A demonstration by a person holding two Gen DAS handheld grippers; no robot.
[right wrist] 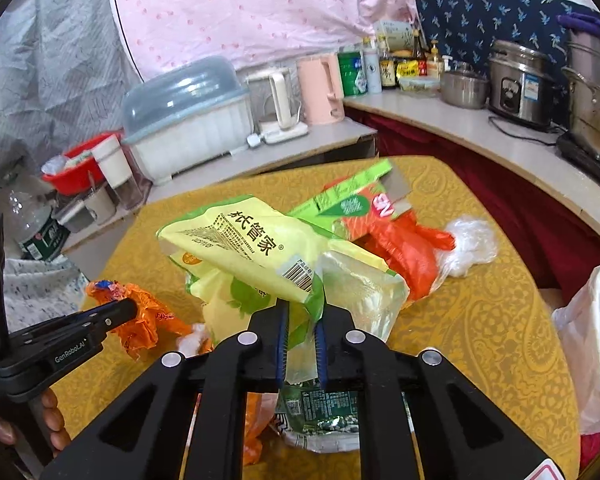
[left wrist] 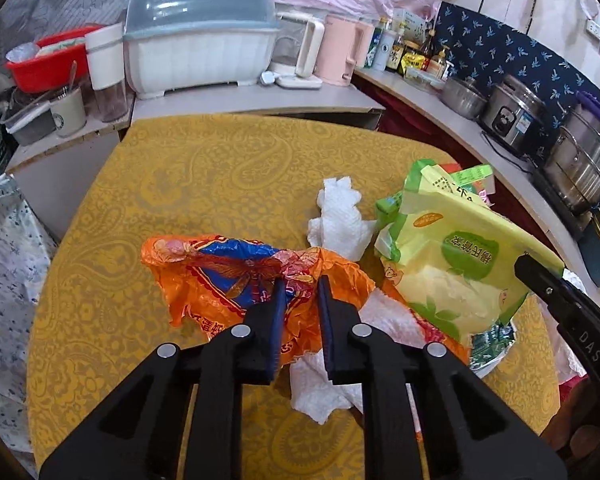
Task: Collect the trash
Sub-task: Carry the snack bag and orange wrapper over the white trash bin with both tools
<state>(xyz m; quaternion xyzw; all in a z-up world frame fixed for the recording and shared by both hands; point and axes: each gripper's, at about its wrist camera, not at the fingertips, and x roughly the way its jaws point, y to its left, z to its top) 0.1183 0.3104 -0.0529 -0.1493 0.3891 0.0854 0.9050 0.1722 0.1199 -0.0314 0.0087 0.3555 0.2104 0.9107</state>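
Trash lies on a yellow patterned table [left wrist: 228, 176]. My left gripper [left wrist: 300, 286] is shut on a crumpled orange and blue wrapper [left wrist: 204, 268]; it also shows in the right wrist view [right wrist: 140, 312]. White paper towels [left wrist: 340, 216] lie beside and under it. My right gripper [right wrist: 302, 312] is shut on a yellow-green tissue pack bag [right wrist: 252, 248], held up off the table; the bag shows in the left wrist view [left wrist: 452, 264]. Behind it lie a green carton [right wrist: 352, 192], an orange-red bag [right wrist: 404, 248] and a clear plastic wad [right wrist: 468, 248].
A counter [left wrist: 260, 100] behind the table holds a lidded dish rack [left wrist: 200, 36], kettles, a red basin [left wrist: 44, 64] and cups. The right counter carries bottles, pots and a rice cooker [right wrist: 520, 84]. A white bag [right wrist: 596, 340] hangs at the table's right edge.
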